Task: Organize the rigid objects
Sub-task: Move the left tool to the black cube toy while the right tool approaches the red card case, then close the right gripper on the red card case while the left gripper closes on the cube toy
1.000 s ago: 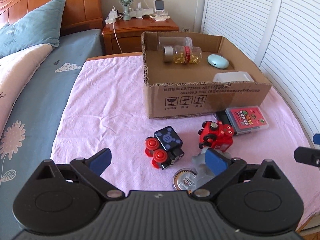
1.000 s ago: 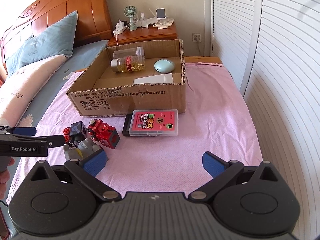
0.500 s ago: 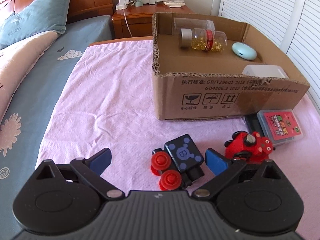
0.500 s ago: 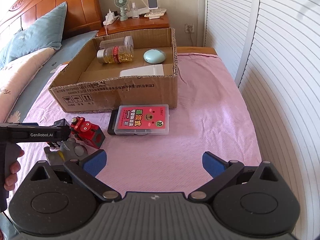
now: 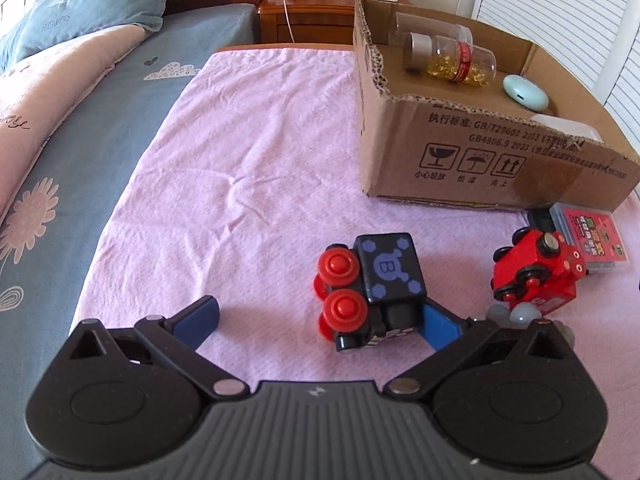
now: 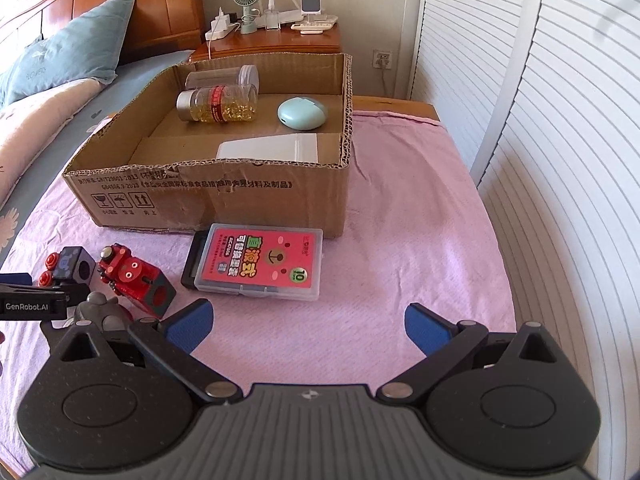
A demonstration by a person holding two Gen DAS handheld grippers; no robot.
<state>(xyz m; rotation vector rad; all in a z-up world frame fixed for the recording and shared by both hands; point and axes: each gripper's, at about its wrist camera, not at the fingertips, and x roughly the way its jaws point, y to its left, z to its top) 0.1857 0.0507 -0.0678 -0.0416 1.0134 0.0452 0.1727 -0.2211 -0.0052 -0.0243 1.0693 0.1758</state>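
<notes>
Left hand-held gripper (image 5: 316, 320) has descended from a higher approach; its jaws have just been opening and now stand fully spread. Black toy train car (image 5: 370, 292) lies between them at 1 o'clock, unpinched, near the cardboard box (image 5: 480, 160). Right hand-held gripper (image 6: 306, 322) is spread, holding nothing. Grasp pending.

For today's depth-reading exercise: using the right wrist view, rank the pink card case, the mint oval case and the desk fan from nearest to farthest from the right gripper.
1. Pink card case: on the pink cloth, just ahead of the right gripper.
2. Mint oval case: inside the cardboard box, right side.
3. Desk fan: on the nightstand behind the box.
</notes>
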